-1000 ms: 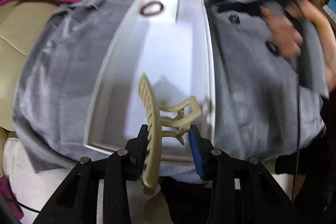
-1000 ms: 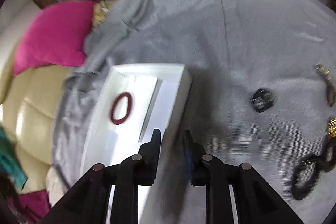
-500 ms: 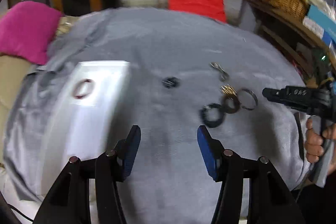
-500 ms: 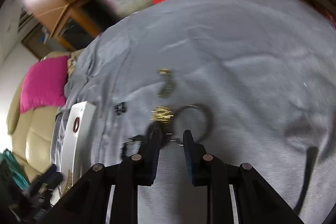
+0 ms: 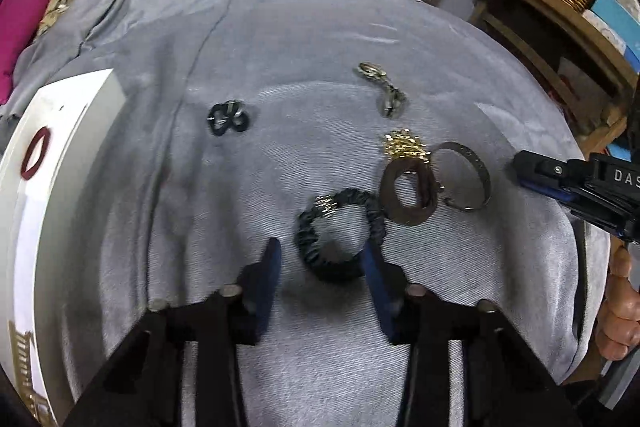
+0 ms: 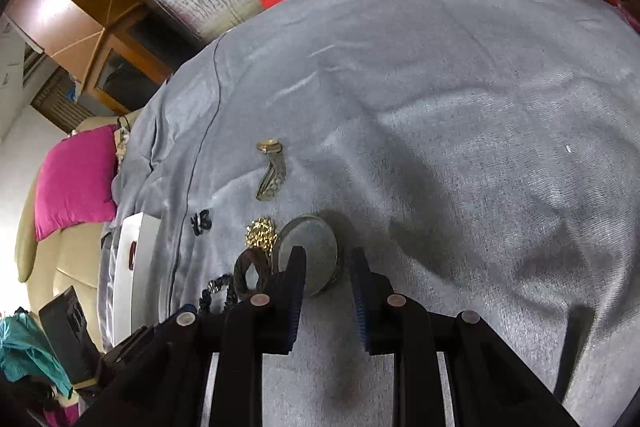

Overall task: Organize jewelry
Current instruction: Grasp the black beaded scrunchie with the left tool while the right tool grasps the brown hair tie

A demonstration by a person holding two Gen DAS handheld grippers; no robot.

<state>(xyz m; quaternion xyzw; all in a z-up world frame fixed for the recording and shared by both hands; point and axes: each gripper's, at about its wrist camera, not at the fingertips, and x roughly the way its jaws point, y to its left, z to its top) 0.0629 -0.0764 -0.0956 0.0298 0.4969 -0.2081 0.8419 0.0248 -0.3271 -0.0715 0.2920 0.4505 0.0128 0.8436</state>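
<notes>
I count one white tray [image 5: 52,163] far left of my left gripper [image 5: 322,259], whose jaws are closing around one black scrunchie [image 5: 340,227]. My right gripper [image 6: 326,269] stands narrowly parted, empty, one metal bangle [image 6: 310,255] just ahead, partly hidden.

Black ruffled scrunchie [image 5: 340,235] flat on grey cloth, btwn left gripper [image 5: 320,263] fingertips; silver bangle [image 5: 466,175] beyond, right.

Both fisheye views bend straight lines hard toward dark vignetted corners, with dim indoor light, soft broad shadows on the grey cloth [image 6: 460,107], a washed-out bright patch at the left edge of the right wrist view, and motion blur smearing the left wrist view's blue fingers [image 5: 269,269].
</notes>
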